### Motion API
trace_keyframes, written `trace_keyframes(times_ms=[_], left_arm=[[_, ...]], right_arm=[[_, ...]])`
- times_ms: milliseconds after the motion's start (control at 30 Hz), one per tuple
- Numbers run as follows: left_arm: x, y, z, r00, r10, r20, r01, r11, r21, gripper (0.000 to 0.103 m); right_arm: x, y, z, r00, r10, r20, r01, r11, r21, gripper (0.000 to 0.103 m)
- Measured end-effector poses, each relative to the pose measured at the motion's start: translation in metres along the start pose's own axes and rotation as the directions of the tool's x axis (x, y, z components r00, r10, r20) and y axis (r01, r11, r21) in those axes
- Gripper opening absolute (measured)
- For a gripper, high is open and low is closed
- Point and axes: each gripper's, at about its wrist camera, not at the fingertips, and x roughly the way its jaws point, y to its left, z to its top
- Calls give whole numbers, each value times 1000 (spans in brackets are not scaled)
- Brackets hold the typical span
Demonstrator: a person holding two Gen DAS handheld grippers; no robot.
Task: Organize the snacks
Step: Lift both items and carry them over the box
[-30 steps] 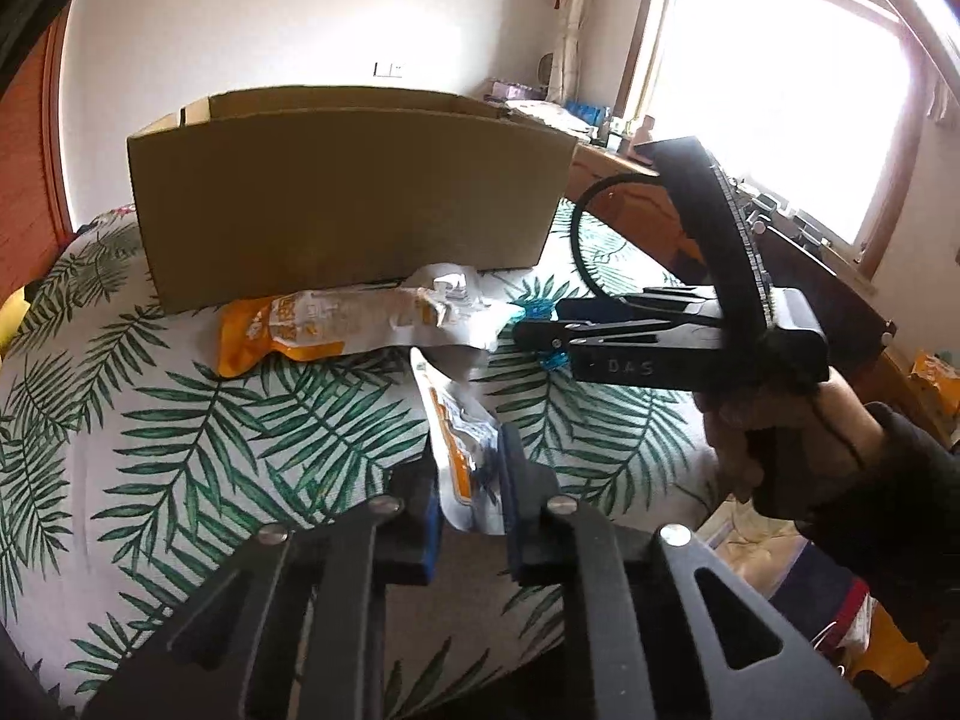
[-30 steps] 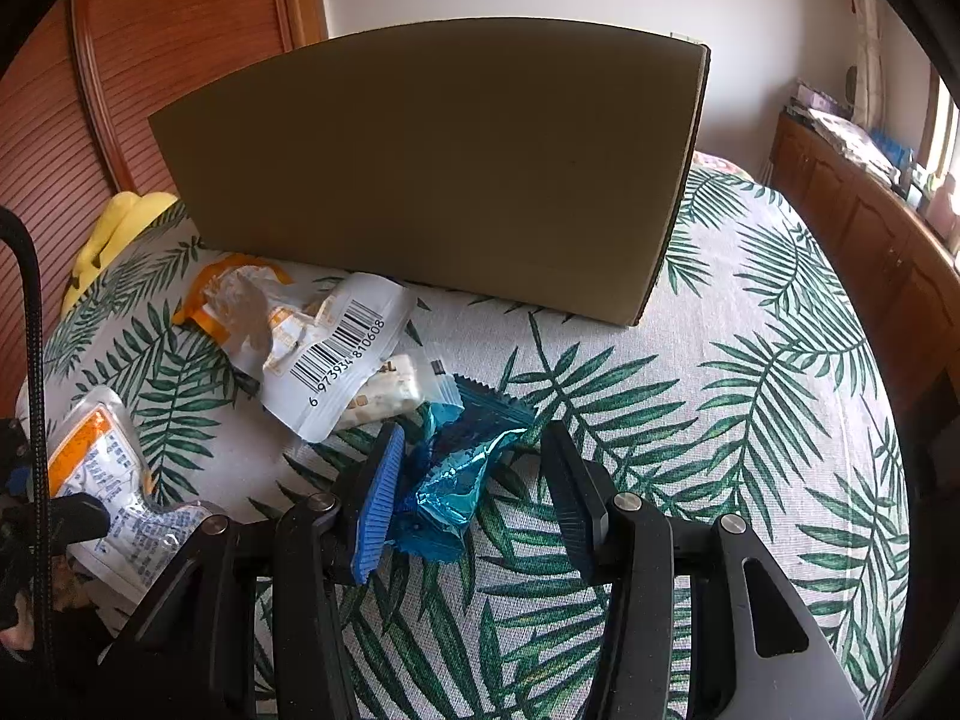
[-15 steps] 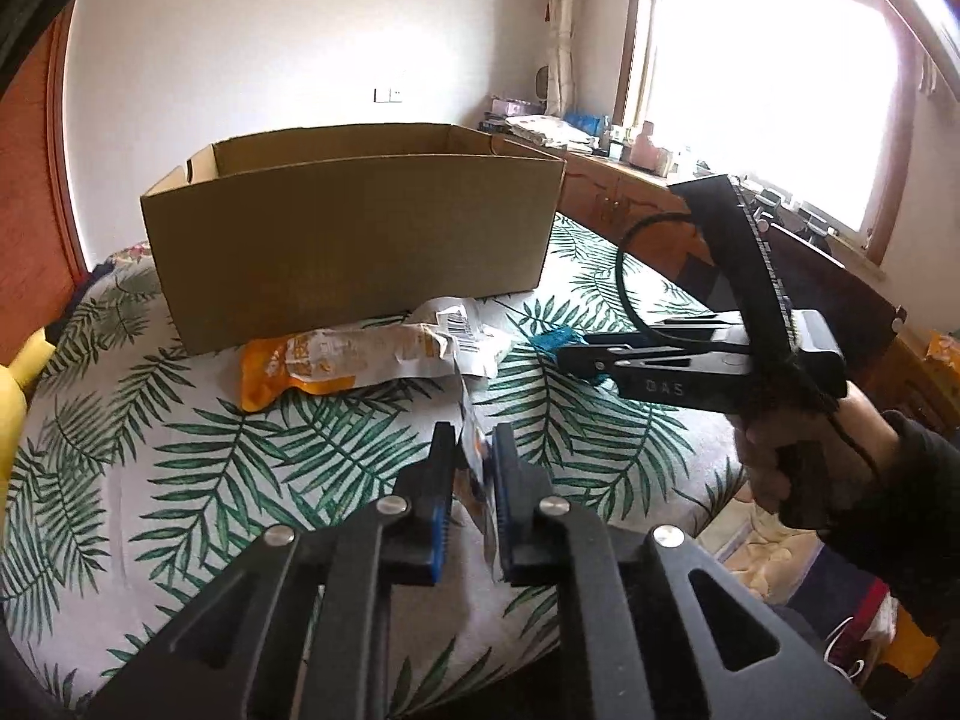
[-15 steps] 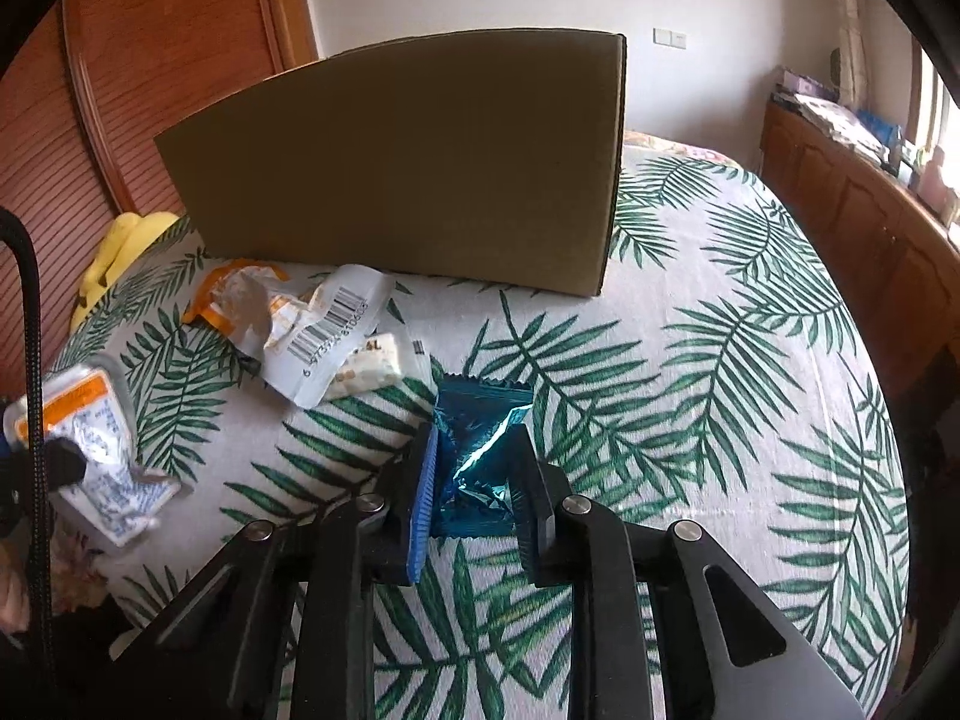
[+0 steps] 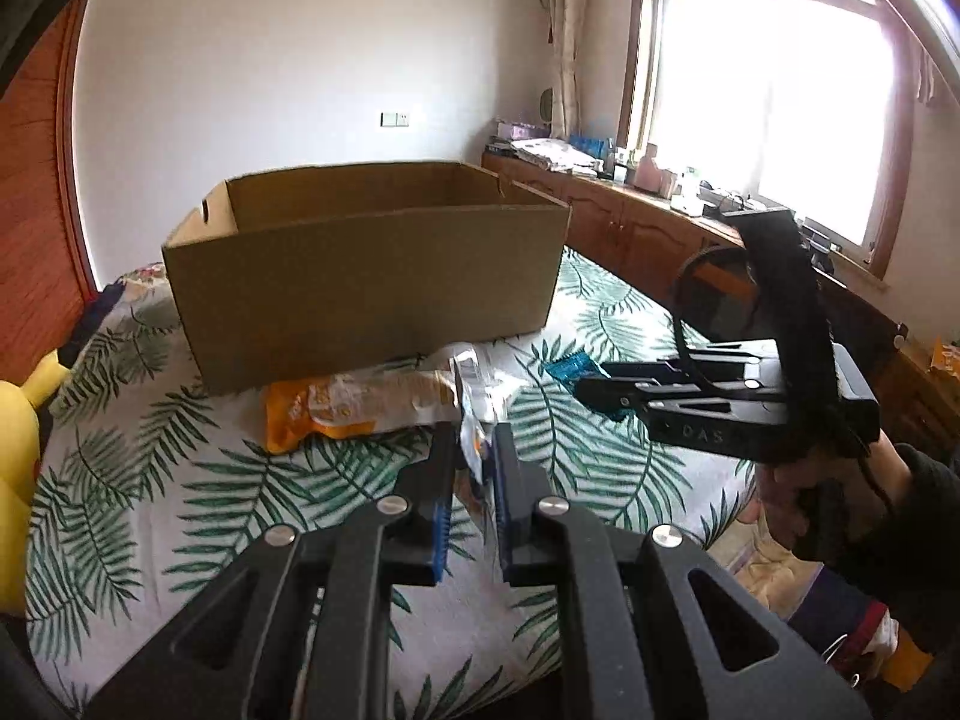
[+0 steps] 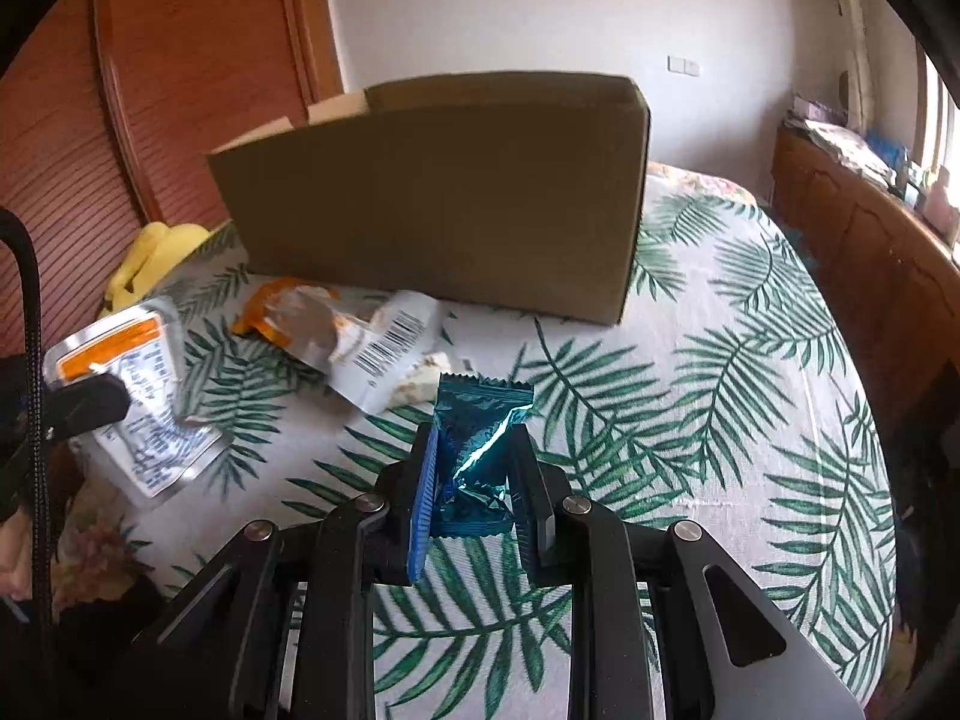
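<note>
An open cardboard box (image 5: 366, 276) stands on the leaf-print tablecloth; it also shows in the right wrist view (image 6: 438, 198). My left gripper (image 5: 474, 450) is shut on a white and orange snack pouch (image 5: 471, 414), seen edge-on and held above the cloth; it also shows in the right wrist view (image 6: 132, 390). My right gripper (image 6: 474, 450) is shut on a blue foil snack packet (image 6: 477, 444) and holds it above the cloth; the packet's tip shows in the left wrist view (image 5: 570, 369). An orange and white snack bag (image 5: 354, 405) lies in front of the box.
A white wrapper with a barcode (image 6: 384, 354) lies beside the orange bag. A yellow plush toy (image 5: 18, 420) sits at the table's left edge. A wooden cabinet (image 5: 630, 228) with clutter runs under the window on the right. Wood panelling (image 6: 120, 120) stands behind the table.
Both grippers have lifted with their snacks. The right gripper closed on the blue packet. The box now looks lower and its open top shows in the left wrist view.
</note>
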Motion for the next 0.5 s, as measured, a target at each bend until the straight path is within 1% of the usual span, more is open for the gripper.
trace_keyframes(times_ms=[233,500], left_arm=[[-9,6,21,999,26,37,-26,1000,11,8],[-15,15,42,996,50,71,-51,999,13,8]], right_arm=[[-18,7,12,999,17,41,-17,1000,-13,21],[-35,12,21,998,6,68,-3,999,-37,21]])
